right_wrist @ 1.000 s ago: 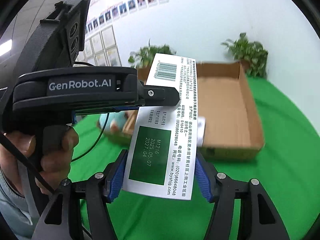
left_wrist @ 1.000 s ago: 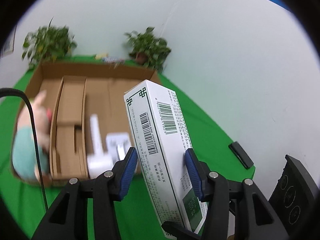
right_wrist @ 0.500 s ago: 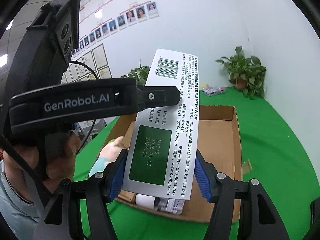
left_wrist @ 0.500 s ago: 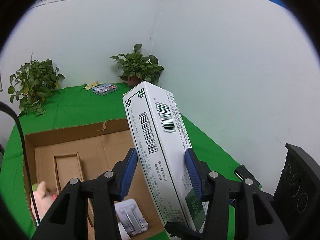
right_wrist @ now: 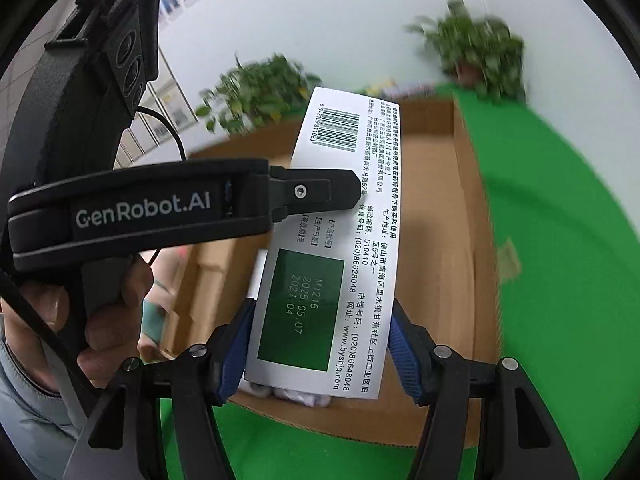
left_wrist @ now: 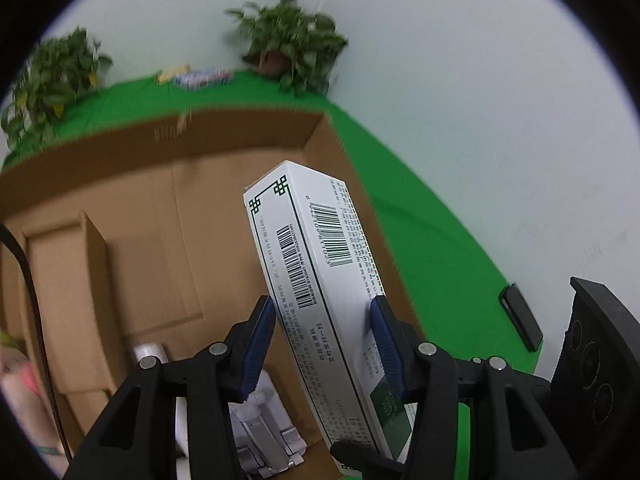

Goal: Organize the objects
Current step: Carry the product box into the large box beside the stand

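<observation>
both grippers, the left gripper [left_wrist: 322,344] and the right gripper [right_wrist: 320,344], are clamped on one long white box [left_wrist: 320,280], held above the cardboard box [left_wrist: 140,208]. if one hand pulls ahead, the box could twist and slip out. the table [right_wrist: 560,280] is green, with plants [left_wrist: 288,48] at its far edge by white walls.

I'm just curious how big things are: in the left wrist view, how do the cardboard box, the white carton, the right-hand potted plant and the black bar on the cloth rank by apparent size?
1. Cardboard box
2. White carton, enlarged by nearness
3. Potted plant, far off
4. Black bar
</observation>
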A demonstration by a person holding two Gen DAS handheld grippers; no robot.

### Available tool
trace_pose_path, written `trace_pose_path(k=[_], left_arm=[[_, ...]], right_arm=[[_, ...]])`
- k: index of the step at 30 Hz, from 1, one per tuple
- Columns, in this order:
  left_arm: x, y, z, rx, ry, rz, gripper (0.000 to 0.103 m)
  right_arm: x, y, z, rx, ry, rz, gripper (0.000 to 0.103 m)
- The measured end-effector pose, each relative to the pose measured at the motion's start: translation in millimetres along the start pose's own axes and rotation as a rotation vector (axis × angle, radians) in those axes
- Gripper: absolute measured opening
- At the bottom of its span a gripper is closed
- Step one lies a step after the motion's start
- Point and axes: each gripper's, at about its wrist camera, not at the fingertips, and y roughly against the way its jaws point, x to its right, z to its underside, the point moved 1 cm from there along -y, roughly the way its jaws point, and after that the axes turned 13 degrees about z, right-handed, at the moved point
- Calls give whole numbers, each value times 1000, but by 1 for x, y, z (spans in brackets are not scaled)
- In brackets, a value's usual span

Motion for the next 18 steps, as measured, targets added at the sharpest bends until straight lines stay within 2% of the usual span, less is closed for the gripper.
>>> trace_pose_path(k=[5,8,14,18], left_arm=[[-25,-37,24,-80,64,8,48],[-32,-51,33,-106,84,18,48],[-34,-59,40,-118,85,30,50],[-36,-54,42,-118,84,21,53]], right_arm=[[11,-47,35,-99,-14,5,60],[14,-58,45,-129,-10,18,60],[16,-77,56,-184,43,95,59],[12,-78,56,-194,68,113,59]])
